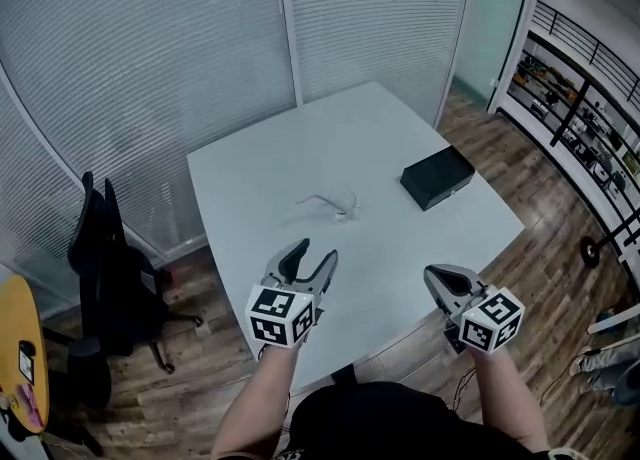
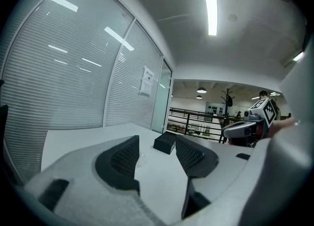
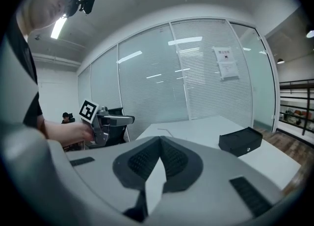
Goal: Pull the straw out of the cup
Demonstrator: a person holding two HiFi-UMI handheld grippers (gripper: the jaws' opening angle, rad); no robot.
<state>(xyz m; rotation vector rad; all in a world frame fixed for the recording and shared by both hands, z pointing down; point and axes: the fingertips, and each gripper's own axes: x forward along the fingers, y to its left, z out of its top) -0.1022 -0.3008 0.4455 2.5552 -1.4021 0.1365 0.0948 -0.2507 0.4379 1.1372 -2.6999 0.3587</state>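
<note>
With the small clear cup and its straw mid-worktop, well ahead of both grippers, the reach seemingly remained: the left gripper held empty jaws apart, the right gripper kept its jaws closed on nothing.

I see a plain white square tabletop carrying a matte black rectangular box, a clear colourless plastic cup and a pale bent straw. My left gripper and right gripper are light grey with black grid-textured pads. Their marker cubes wear black-and-white squares. The plank floor is streaked brown, the swivel chair black, the round side table yellow, and the slatted blinds pale grey-white.
</note>
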